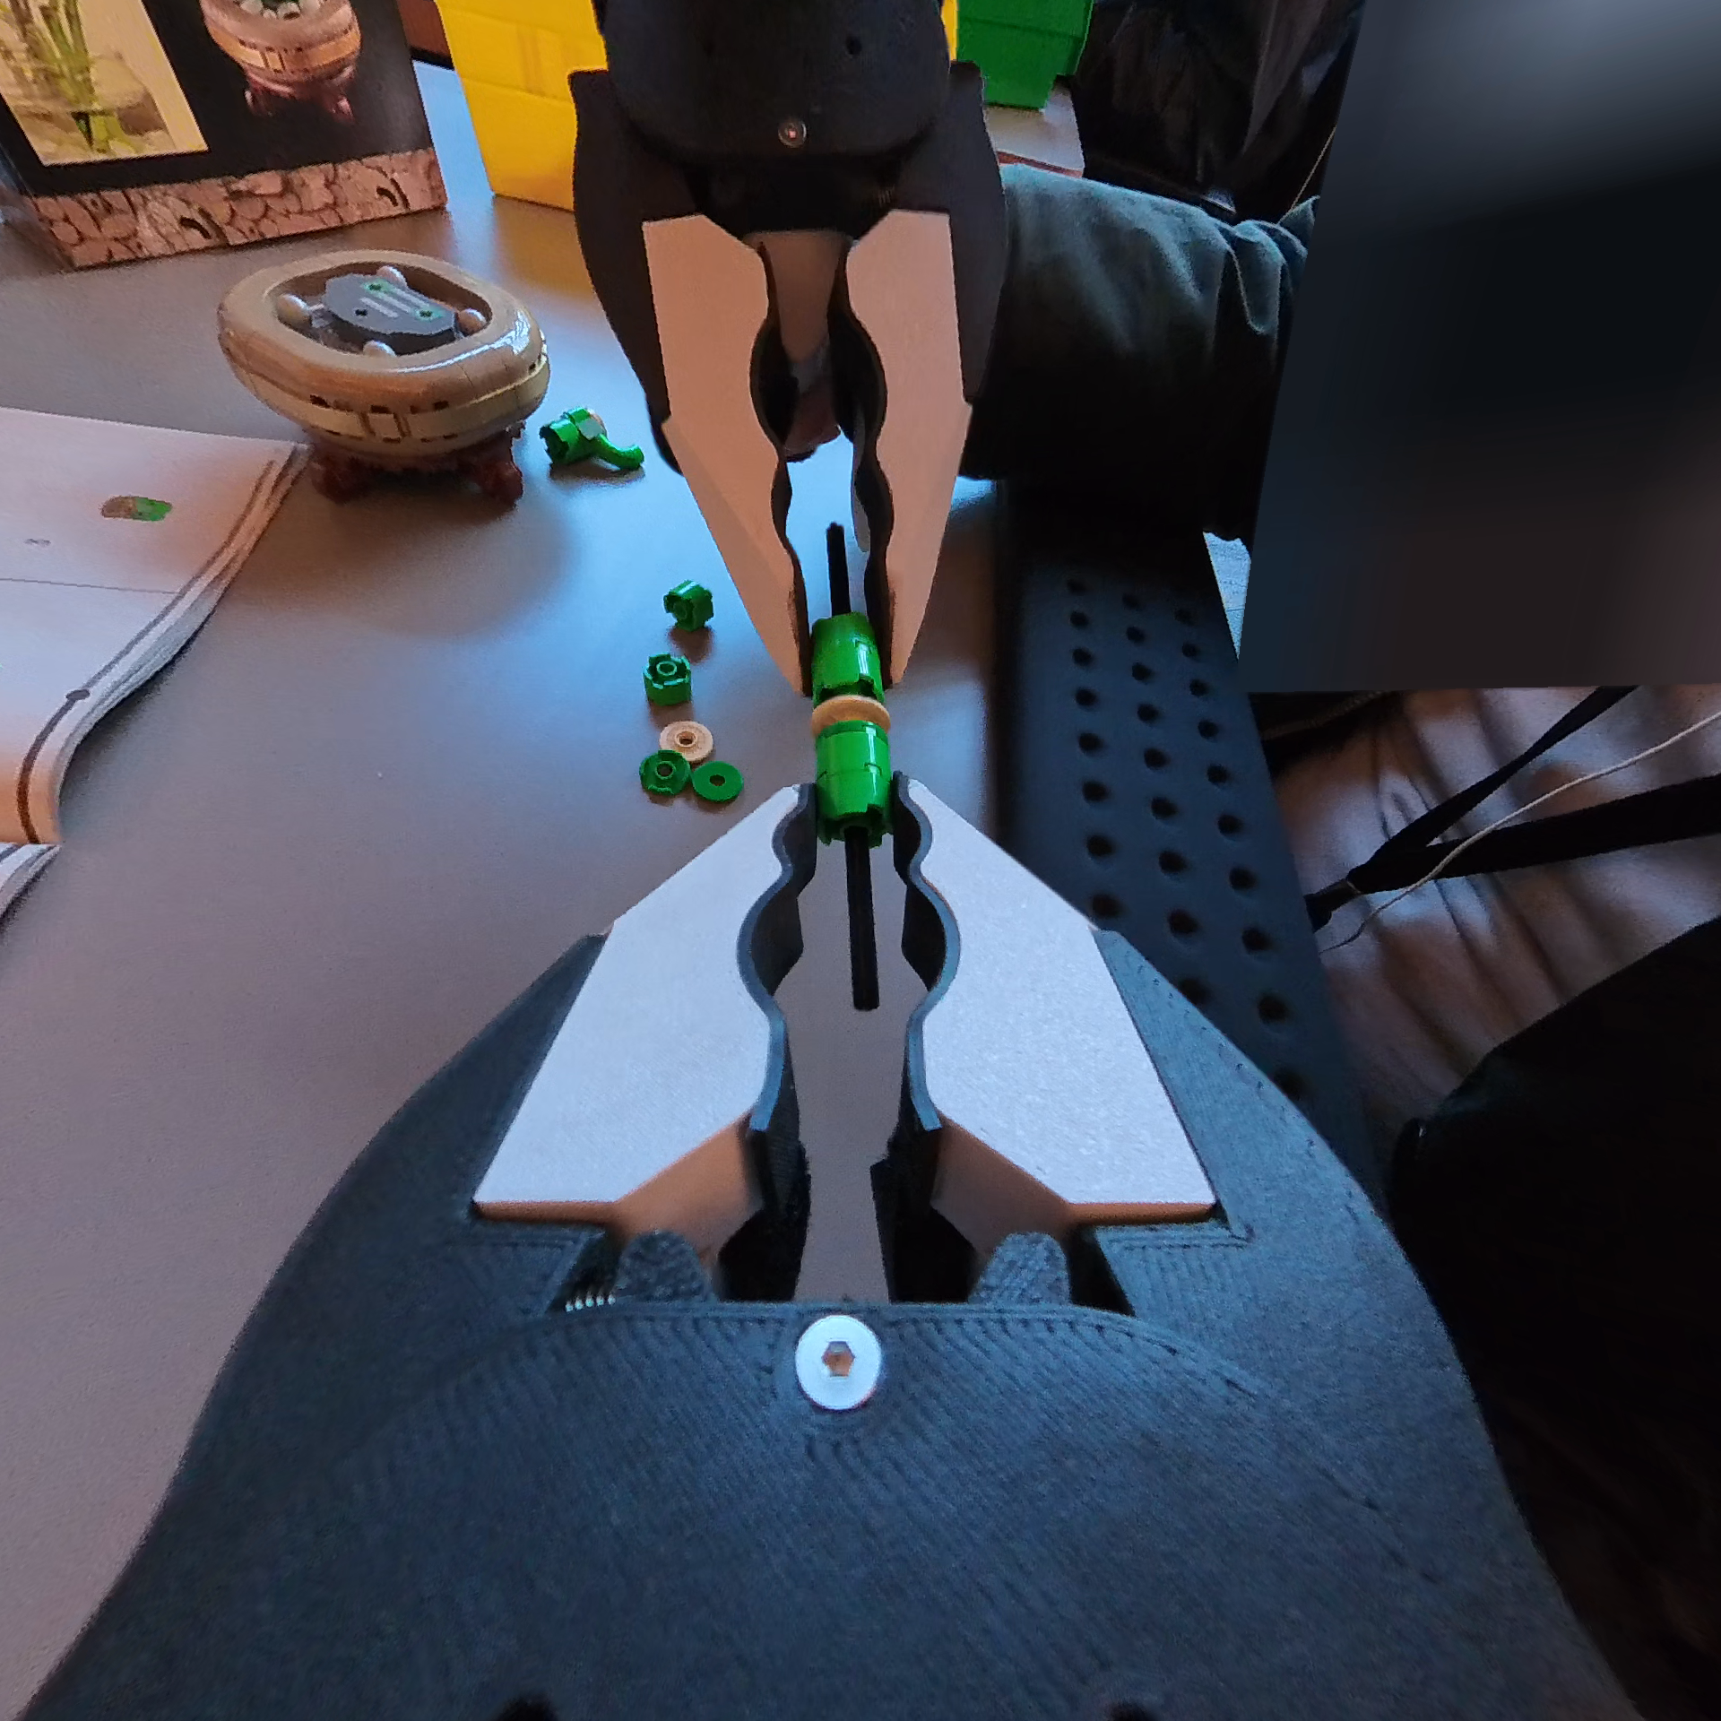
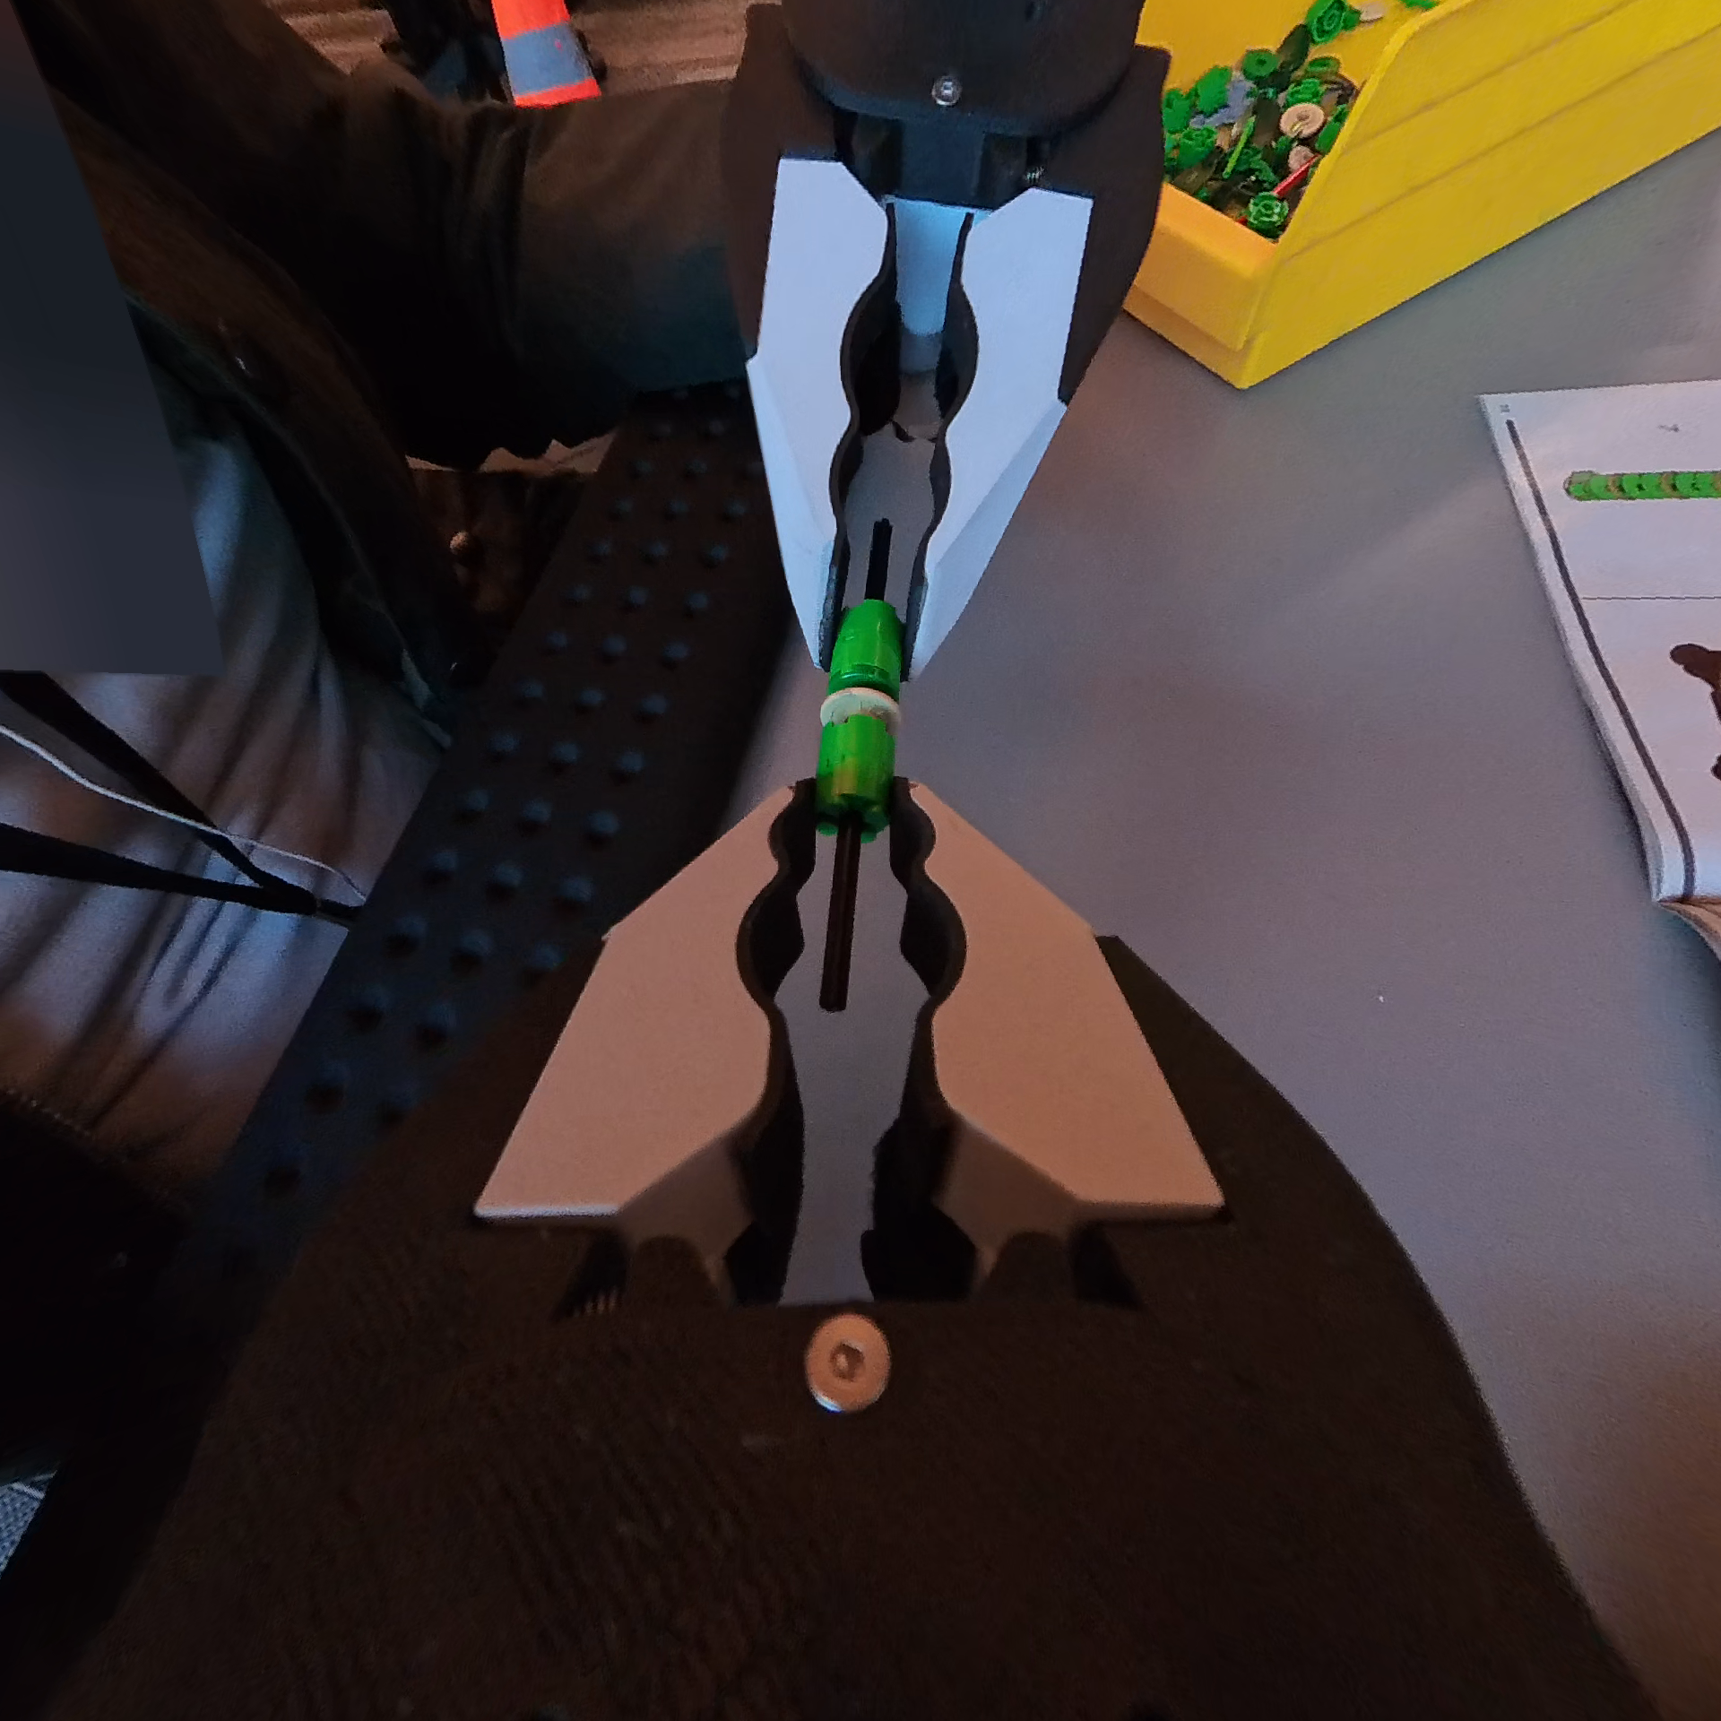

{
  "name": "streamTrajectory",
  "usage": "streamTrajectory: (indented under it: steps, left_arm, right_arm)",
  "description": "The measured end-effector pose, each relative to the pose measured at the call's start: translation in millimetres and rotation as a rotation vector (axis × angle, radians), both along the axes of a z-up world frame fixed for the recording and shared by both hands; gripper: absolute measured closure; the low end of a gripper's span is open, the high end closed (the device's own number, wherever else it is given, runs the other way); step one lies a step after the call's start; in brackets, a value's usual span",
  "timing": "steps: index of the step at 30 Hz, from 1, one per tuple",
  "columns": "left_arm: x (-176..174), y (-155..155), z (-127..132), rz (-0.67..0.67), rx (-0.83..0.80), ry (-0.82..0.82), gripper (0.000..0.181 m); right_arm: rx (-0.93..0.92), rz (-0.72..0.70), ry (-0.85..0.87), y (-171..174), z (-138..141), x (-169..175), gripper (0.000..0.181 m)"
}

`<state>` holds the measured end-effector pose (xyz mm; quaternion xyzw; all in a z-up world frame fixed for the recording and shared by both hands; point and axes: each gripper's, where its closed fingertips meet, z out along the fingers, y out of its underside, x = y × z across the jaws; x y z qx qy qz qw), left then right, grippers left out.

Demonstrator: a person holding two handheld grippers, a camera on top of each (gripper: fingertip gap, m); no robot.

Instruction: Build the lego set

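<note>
A black axle threaded with green round bricks and a tan disc forms a stalk (image 1: 847, 717), held in the air between both grippers, which face each other tip to tip. My left gripper (image 1: 849, 801) is shut on the near green brick (image 1: 849, 773). The right gripper (image 1: 846, 666) is shut on the far green brick (image 1: 843, 652). In the right wrist view my right gripper (image 2: 852, 806) grips one end of the stalk (image 2: 859, 717) and the left gripper (image 2: 864, 652) grips the other. The axle's ends stick out between each pair of fingers.
Loose green round pieces (image 1: 689, 603) and a tan disc (image 1: 686, 740) lie on the grey table. A tan pot model (image 1: 382, 359) stands far left by the set box (image 1: 214, 121). An open instruction booklet (image 2: 1620, 633) and a yellow parts bin (image 2: 1378, 177) are nearby. A perforated black panel (image 1: 1155, 764) edges the table. Less than 4 cm separates the two grippers' tips. The tan pot model (image 1: 382, 359) is about 20 centimetres from my right fingertips.
</note>
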<state>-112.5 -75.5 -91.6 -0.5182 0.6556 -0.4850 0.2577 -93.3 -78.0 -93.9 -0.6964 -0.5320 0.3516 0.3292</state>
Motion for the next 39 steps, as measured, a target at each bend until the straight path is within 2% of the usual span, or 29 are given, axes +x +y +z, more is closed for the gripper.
streamTrajectory:
  steps: [8,9,11,15,20,23,25,28,32,39]
  left_arm:
    - [0,1,3,0.007,0.018,-0.011,0.166]
    - [-3,4,0,0.015,0.029,0.007,0.177]
    - [-4,1,8,0.0,-0.011,-0.035,0.178]
    - [-4,-7,-8,-0.043,0.013,0.029,0.177]
    - [-2,-1,3,-0.017,-0.025,-0.025,0.176]
    - [1,6,7,0.037,0.002,-0.059,0.139]
    - [4,6,5,0.048,0.026,-0.056,0.13]
    - [7,1,1,0.027,0.017,-0.034,0.139]
    - [8,-7,-7,-0.015,0.009,0.013,0.163]
    - [8,1,-11,0.02,0.054,0.039,0.166]
  right_arm:
    - [0.004,-0.004,0.005,-1,5,8,0.167]
    - [0.006,-0.01,-0.002,-1,4,12,0.167]
    - [-0.009,-0.017,0.052,-2,12,19,0.167]
    - [-0.056,0.025,-0.003,-9,-2,18,0.167]
    - [-0.037,0.0,0.037,-3,4,17,0.167]
    - [-0.016,-0.005,0.043,-1,5,14,0.167]
    - [-0.001,-0.007,0.025,0,2,10,0.167]
    - [0.019,-0.002,0.009,2,-1,1,0.167]
    - [0.046,0.003,-0.004,3,-2,-7,0.167]
    - [0.063,-0.025,0.021,8,0,-11,0.166]
